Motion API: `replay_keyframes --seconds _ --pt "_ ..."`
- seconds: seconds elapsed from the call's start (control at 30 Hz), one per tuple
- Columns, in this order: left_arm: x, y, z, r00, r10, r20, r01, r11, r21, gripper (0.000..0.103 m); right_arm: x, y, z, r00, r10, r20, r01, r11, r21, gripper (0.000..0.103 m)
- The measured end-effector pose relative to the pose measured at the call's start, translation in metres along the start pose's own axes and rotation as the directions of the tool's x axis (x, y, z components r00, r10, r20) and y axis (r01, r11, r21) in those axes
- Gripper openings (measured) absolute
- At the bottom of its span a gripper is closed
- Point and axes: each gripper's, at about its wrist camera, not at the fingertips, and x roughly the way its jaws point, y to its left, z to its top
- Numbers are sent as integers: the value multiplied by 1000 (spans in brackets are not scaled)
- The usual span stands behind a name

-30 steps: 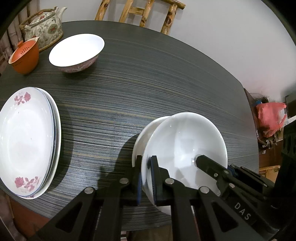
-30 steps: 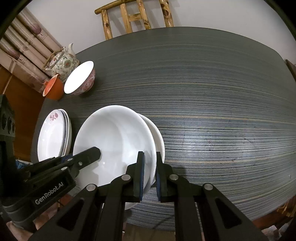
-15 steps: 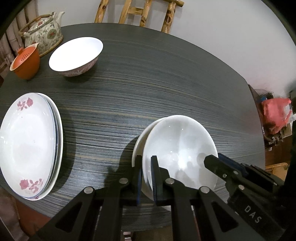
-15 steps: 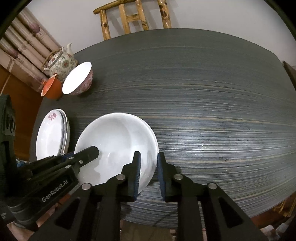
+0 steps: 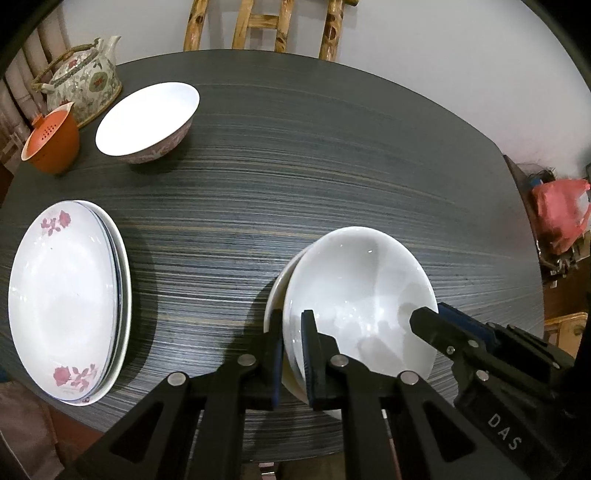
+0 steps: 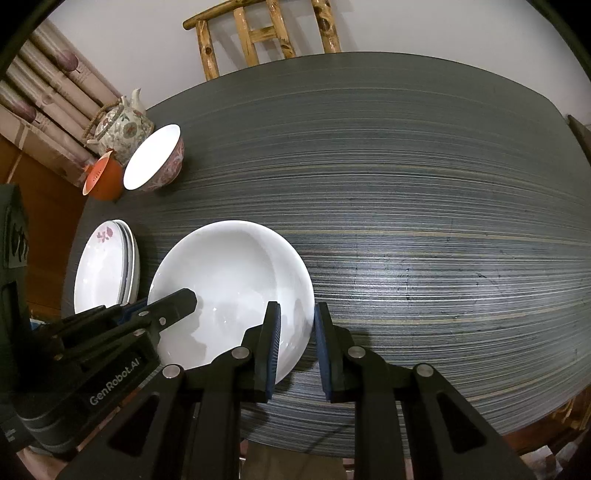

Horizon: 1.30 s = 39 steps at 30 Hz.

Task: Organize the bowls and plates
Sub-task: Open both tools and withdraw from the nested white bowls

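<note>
A plain white bowl [image 5: 362,291] sits nested on another white bowl [image 5: 275,299] near the front edge of the dark table [image 5: 295,166]. My left gripper [image 5: 291,354] is shut on the top bowl's near left rim. My right gripper [image 6: 297,347] has its jaws parted around the bowl's right rim [image 6: 236,280], not touching. A stack of rose-patterned plates [image 5: 62,299] lies at the left. A pink-patterned bowl [image 5: 147,122] stands at the back left.
A floral teapot [image 5: 81,77] and an orange strainer cup [image 5: 51,144] stand at the table's back left corner. A bamboo chair [image 6: 258,33] is behind the table. A red bag [image 5: 557,210] lies on the floor to the right.
The top white bowl came down onto the lower bowl. My right gripper opened and let go of its rim. My left gripper stays clamped.
</note>
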Motion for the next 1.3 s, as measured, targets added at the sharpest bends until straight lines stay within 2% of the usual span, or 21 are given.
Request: replay_keyframes --seconds 0.33,0.43,0.53,0.6,0.67,0.73,0.83,1.07,1.3 --pt "-1 -14 3 999 46 -10 -46 998 35 20 -3 -5 -2 1000 10 0 -10 1000 7 20" --pt "-2 -20 4 998 55 -19 -54 997 50 28 -3 -5 -2 1000 15 2 -15 1000 10 21" --pt "-3 -23 7 997 76 -27 -74 995 67 30 -4 -4 -3 1000 14 3 -14 1000 10 22" --pt "-7 -25 9 993 115 -1 -115 990 88 37 -4 -5 -3 1000 22 2 -22 1000 19 22" --pt "-13 -28 9 991 131 21 -132 986 105 37 -4 -5 -3 1000 26 1 -26 999 18 22" --pt "-16 -27 11 994 105 22 -107 990 97 37 -3 -6 -3 999 34 -3 -34 999 21 22" --pt "-19 -23 12 994 102 38 -105 990 94 37 -3 -5 -2 999 32 -1 -32 999 16 22" --pt "-25 2 10 992 73 99 -76 997 29 37 -6 -3 0 1000 27 10 -27 1000 5 22" --pt "-34 22 7 989 85 121 -85 996 -8 37 -10 4 5 1000 -1 29 1 1000 -24 22"
